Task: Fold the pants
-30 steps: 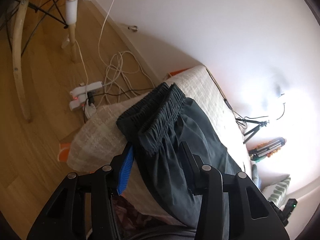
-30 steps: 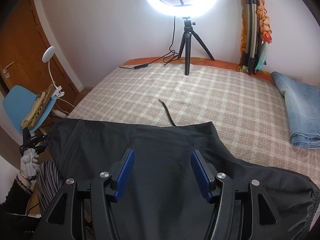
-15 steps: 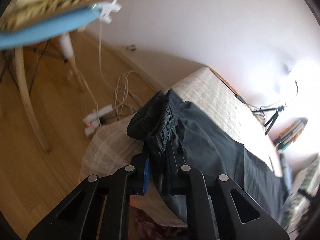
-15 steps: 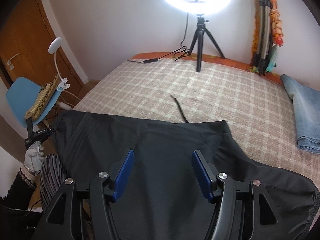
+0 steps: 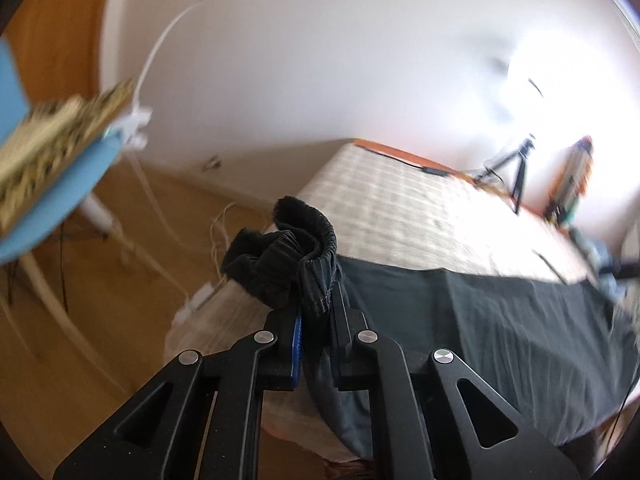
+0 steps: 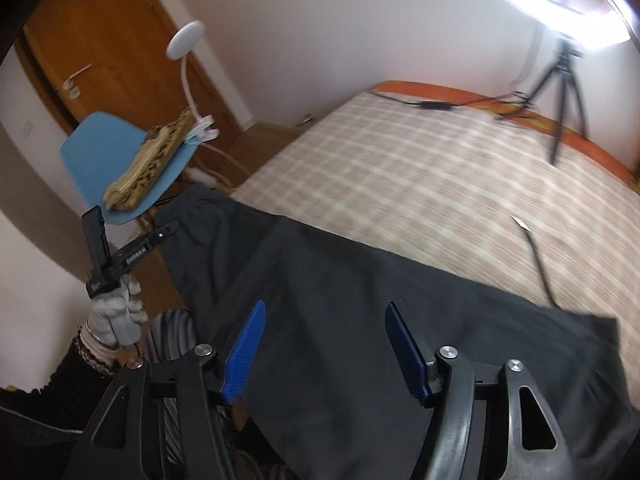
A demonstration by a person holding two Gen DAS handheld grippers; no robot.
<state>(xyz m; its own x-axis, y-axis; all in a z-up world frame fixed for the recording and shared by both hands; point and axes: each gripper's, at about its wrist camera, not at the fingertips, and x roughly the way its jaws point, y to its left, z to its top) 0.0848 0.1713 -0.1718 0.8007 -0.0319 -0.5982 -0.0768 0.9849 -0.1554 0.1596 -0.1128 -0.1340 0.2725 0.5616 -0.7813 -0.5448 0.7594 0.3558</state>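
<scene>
Left claw [image 5: 316,320] clamped on black pants [image 6: 360,320] waistband, right claw [image 6: 324,344] opening above them, blue chair [image 6: 100,152] beside bed [image 6: 420,168]

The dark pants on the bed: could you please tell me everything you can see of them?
The dark charcoal pants look like thin, smooth woven fabric with a gathered elastic waistband. They lie spread across the near edge of the beige checked bed cover, mostly flat. The left gripper is shut on the waistband, which is bunched and lifted off the bed. The right gripper hangs over the cloth, its jaws opening, with nothing pinched between them.
</scene>
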